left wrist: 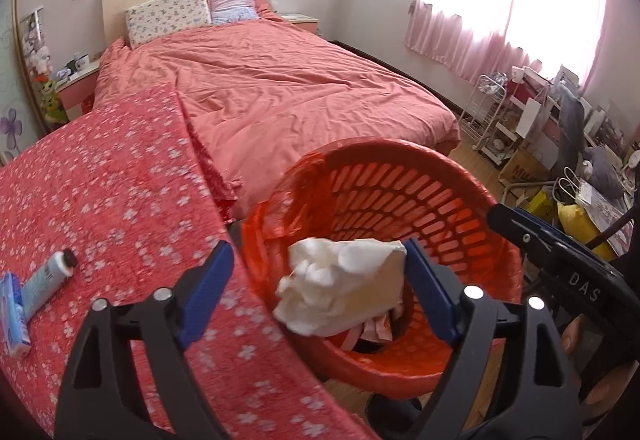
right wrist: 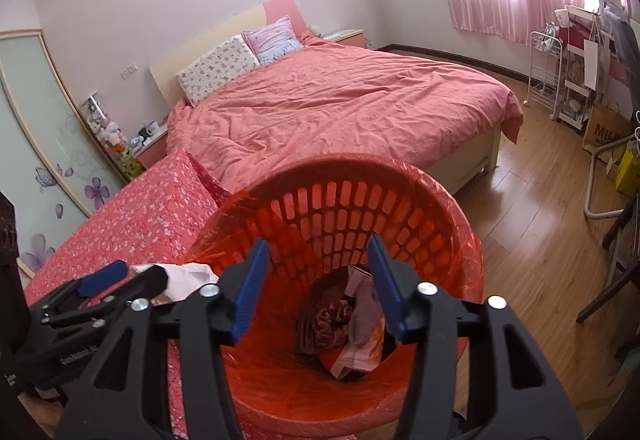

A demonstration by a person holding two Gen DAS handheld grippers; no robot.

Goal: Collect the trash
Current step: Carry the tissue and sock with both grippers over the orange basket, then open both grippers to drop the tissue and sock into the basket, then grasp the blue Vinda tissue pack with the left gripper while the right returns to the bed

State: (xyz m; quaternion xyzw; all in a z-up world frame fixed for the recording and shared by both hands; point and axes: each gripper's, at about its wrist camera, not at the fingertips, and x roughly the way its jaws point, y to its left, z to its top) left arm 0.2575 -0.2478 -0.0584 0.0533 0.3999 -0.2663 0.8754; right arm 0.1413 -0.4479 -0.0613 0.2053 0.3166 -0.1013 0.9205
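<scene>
While we are looking from the left wrist, our left gripper [left wrist: 320,288] is spreading wide around a white tissue [left wrist: 340,288] over the orange basket [left wrist: 460,176], beside a flowery table [left wrist: 120,200] with a tube [left wrist: 46,282]. From the right wrist, our right gripper [right wrist: 318,288] is gaping empty above trash [right wrist: 348,328] inside, showing the wooden floor [right wrist: 532,240].

My table [left wrist: 120,176], under a red cloth [left wrist: 100,200] with small white flowers, carries a pale tube with a dark cap [left wrist: 48,276] and, just beside it, a blue packet [left wrist: 14,314] at the near left; the bed [left wrist: 288,88] beyond wears a wrinkled coral cover, two pillows [left wrist: 168,16] at its headboard; wooden floor [right wrist: 532,240] lies to the right.
</scene>
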